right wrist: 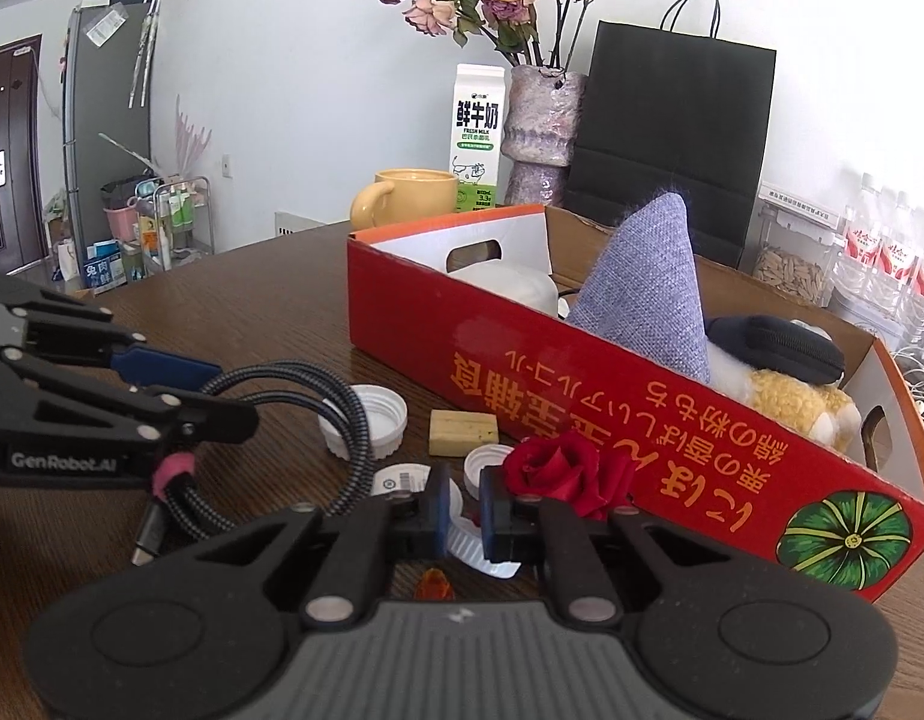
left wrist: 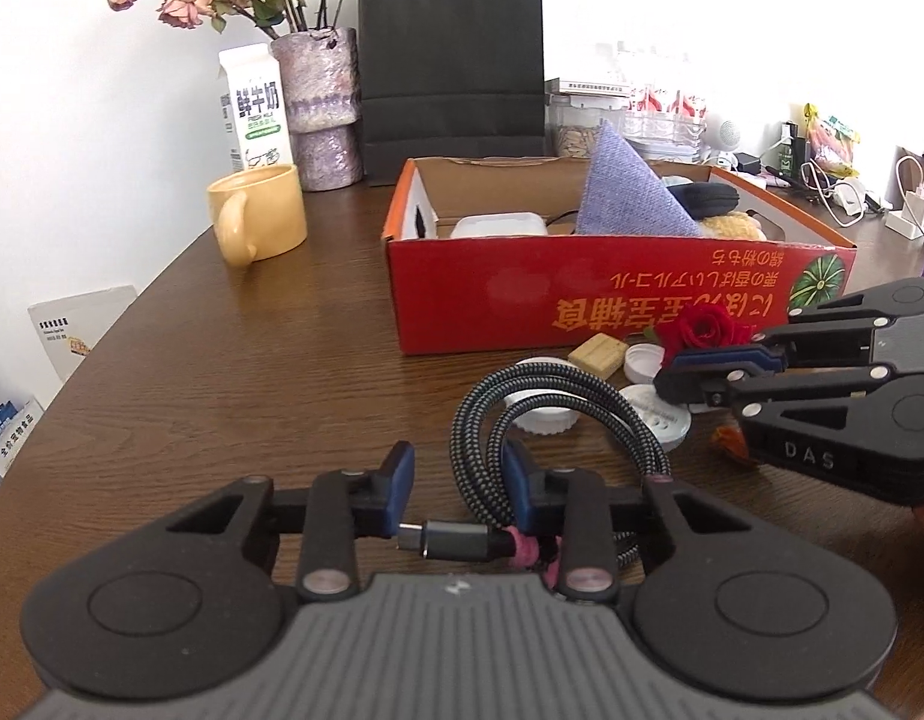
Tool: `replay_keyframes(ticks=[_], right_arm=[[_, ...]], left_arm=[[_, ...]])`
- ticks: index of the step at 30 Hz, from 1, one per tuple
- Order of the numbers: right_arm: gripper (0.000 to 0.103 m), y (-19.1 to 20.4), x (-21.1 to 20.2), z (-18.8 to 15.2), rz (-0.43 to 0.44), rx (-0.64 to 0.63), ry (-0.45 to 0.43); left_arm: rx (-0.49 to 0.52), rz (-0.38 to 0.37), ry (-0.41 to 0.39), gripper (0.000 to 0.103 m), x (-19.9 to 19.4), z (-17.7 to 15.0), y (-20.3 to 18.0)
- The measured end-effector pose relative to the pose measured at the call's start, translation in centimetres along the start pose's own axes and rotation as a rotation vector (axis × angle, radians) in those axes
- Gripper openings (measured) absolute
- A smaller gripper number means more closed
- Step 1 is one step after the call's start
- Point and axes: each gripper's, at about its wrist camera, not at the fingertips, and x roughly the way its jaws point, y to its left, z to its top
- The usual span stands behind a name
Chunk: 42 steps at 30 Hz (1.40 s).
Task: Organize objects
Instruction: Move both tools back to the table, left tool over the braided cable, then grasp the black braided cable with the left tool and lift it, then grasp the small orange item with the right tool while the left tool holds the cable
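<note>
A coiled braided cable [left wrist: 558, 420] lies on the wooden table [left wrist: 252, 360] in front of a red cardboard box [left wrist: 582, 300]. My left gripper [left wrist: 459, 480] is open; the cable's plug lies between its fingers and one loop passes by the right finger. In the right wrist view the cable [right wrist: 342, 420] sits by the left gripper [right wrist: 192, 390]. My right gripper [right wrist: 465, 498] is narrowly open just above a white cap [right wrist: 480, 546], beside a red rose [right wrist: 558, 468]. In the left wrist view the right gripper [left wrist: 690, 372] is beside the rose [left wrist: 702, 324].
The box holds a purple cloth cone [right wrist: 648, 288], a dark pouch [right wrist: 774, 342], a plush toy [right wrist: 792, 402] and a white case [right wrist: 510, 282]. White caps [right wrist: 372, 414] and a tan block [right wrist: 462, 432] lie before it. A yellow mug [left wrist: 258, 216], milk carton [left wrist: 255, 108], vase [left wrist: 324, 108] and black bag [left wrist: 450, 66] stand behind.
</note>
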Motion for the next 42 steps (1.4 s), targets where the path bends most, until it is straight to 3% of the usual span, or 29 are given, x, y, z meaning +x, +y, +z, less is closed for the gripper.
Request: replay_keyframes(ticks=[5,7,9,12,17,19,24,33,34,35,36,42], right_arm=[[0.009,0.2,0.0,0.0,-0.013,-0.011,-0.002],[0.010,0.1,-0.1,0.0,-0.011,-0.006,-0.004],[0.010,-0.1,-0.2,0.0,-0.006,0.010,-0.010],[0.011,-0.5,-1.3,0.1,-0.010,0.038,-0.058],[0.013,-0.9,-3.8,0.2,-0.012,0.077,-0.131],[0.021,-1.0,-4.7,0.1,-0.014,0.089,-0.149],[0.053,-1.3,-6.3,-0.6,-0.034,0.109,-0.174],[0.069,-1.0,-6.2,-2.7,-0.075,0.138,-0.082],[0.072,-0.9,-6.1,-2.9,-0.074,0.140,-0.071],[0.077,-0.7,-6.2,-3.1,-0.076,0.144,-0.064],[0.080,-0.6,-6.2,-3.1,-0.080,0.146,-0.060],[0.082,0.4,-5.6,-3.3,-0.104,0.168,-0.015]], left_arm=[[-0.034,0.031,0.029,0.038,0.0,-0.4,1.2],[-0.049,0.008,0.024,0.058,-0.3,-0.3,1.3],[-0.045,-0.001,0.002,0.095,-0.6,-0.2,1.0],[-0.013,-0.006,-0.004,0.103,-0.6,0.0,0.0],[0.008,-0.027,0.042,0.103,0.7,0.2,-1.3],[0.010,-0.014,0.067,0.103,1.4,0.1,-1.6],[-0.036,-0.019,0.086,0.103,2.6,-0.3,-1.2],[-0.044,-0.009,0.074,0.102,2.3,-0.5,-1.2],[-0.047,-0.010,0.070,0.100,2.2,-0.6,-1.2],[-0.049,-0.009,0.055,0.090,1.9,-0.7,-1.2],[-0.049,-0.001,0.053,0.090,1.7,-0.7,-1.3],[-0.049,-0.002,0.030,0.088,0.8,-1.0,-1.4]])
